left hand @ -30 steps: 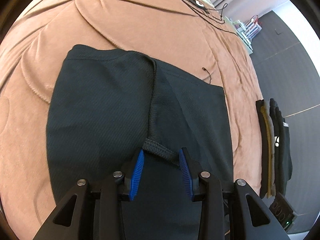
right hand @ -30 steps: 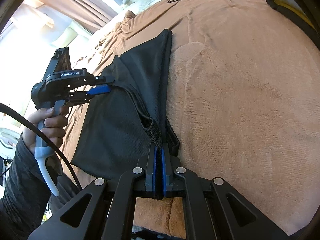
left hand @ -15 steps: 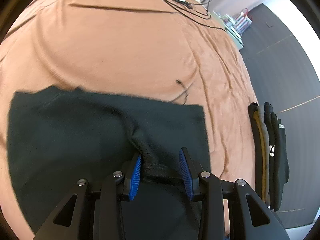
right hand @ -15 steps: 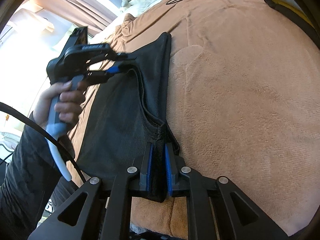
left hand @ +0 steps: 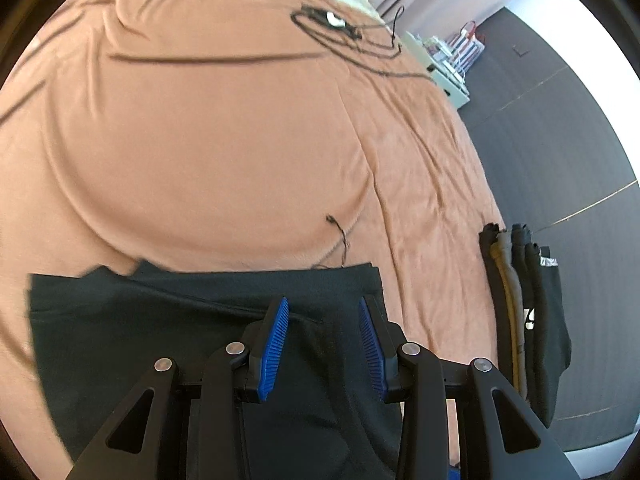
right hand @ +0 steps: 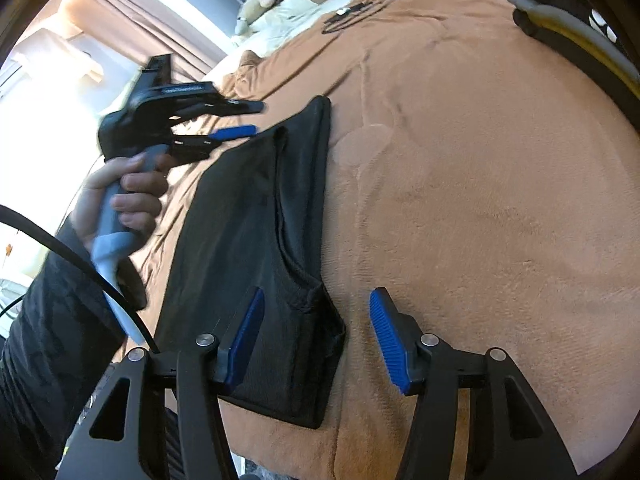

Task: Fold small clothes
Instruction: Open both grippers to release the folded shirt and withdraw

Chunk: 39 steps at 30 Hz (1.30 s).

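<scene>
Shorts (right hand: 256, 248), dark and already doubled over, lay flat near the front edge of the bed's tan blanket (right hand: 460, 200). Beside them the left gripper (right hand: 240, 120) hung part-open and empty above their far end. The right gripper (right hand: 316, 336) had just been opening, its jaws wide, with the near corner lying loose between them. One fold looked finished; next, I'd guess, a fresh grip for another fold.

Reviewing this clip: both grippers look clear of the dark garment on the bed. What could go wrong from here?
1. The right gripper, jaws just opened, straddles the black garment's thick corner; pulling away could snag it and undo the fold.
2. The left gripper hangs open just off the far edge, so the folded layer may spring back.
3. The loose cable on the blanket could tangle.
</scene>
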Each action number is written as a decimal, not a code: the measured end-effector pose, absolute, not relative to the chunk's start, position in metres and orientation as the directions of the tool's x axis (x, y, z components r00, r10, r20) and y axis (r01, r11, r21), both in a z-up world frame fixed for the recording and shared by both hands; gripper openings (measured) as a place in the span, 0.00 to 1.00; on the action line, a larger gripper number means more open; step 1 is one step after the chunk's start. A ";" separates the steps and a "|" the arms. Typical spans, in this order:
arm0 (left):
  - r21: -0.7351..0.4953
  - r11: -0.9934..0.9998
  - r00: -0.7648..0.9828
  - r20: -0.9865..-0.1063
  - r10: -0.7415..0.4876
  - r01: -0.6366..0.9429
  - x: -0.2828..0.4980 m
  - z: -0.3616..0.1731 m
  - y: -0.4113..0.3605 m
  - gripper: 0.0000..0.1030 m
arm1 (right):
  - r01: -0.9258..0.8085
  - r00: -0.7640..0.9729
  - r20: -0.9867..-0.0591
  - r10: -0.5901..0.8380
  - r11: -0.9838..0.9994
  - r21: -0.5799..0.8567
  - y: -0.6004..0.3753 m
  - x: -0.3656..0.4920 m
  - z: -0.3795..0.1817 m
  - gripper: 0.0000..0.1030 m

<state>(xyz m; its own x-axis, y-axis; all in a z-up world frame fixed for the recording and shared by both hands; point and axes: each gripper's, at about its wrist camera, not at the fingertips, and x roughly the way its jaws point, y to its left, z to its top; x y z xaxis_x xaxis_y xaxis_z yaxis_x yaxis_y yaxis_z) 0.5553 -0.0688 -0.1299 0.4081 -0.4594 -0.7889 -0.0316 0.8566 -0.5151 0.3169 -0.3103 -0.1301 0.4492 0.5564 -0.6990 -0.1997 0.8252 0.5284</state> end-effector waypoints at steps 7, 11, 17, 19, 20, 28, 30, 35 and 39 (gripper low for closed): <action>-0.507 0.859 0.424 -0.794 -0.436 -0.068 0.525 -0.123 -0.039 0.39 | -0.199 0.434 -0.726 0.534 0.843 0.501 -0.301 0.320 -0.133 0.51; -0.481 0.872 0.416 -0.814 -0.405 -0.093 0.500 -0.127 -0.023 0.39 | -0.188 0.435 -0.727 0.532 0.843 0.504 -0.297 0.324 -0.134 0.51; -0.463 0.877 0.420 -0.826 -0.376 -0.127 0.458 -0.128 0.002 0.40 | -0.178 0.438 -0.730 0.525 0.846 0.502 -0.297 0.323 -0.136 0.51; -0.473 0.870 0.429 -0.820 -0.377 -0.138 0.443 -0.128 0.011 0.40 | -0.179 0.437 -0.734 0.520 0.850 0.496 -0.297 0.323 -0.135 0.51; -0.477 0.867 0.434 -0.818 -0.377 -0.145 0.435 -0.129 0.016 0.41 | -0.180 0.439 -0.735 0.516 0.852 0.491 -0.297 0.323 -0.135 0.51; -0.486 0.852 0.444 -0.818 -0.365 -0.194 0.381 -0.140 0.047 0.44 | -0.180 0.447 -0.742 0.499 0.863 0.471 -0.294 0.322 -0.133 0.51; -0.493 0.847 0.441 -0.817 -0.371 -0.201 0.369 -0.145 0.050 0.44 | -0.181 0.450 -0.745 0.493 0.867 0.464 -0.292 0.321 -0.133 0.51; -0.508 0.834 0.420 -0.820 -0.390 -0.217 0.340 -0.163 0.050 0.44 | -0.186 0.460 -0.753 0.470 0.881 0.435 -0.289 0.314 -0.129 0.51; -0.528 0.819 0.412 -0.813 -0.411 -0.226 0.323 -0.174 0.045 0.44 | -0.193 0.457 -0.759 0.465 0.884 0.425 -0.286 0.309 -0.127 0.51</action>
<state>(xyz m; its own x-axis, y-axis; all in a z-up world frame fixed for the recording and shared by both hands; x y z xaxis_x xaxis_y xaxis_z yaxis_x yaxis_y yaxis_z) 0.3230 0.0449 -0.1736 0.4116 -0.4109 -0.8135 -0.2256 0.8189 -0.5278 0.3089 -0.2863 -0.1275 0.4569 0.4646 -0.7586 -0.1932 0.8842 0.4252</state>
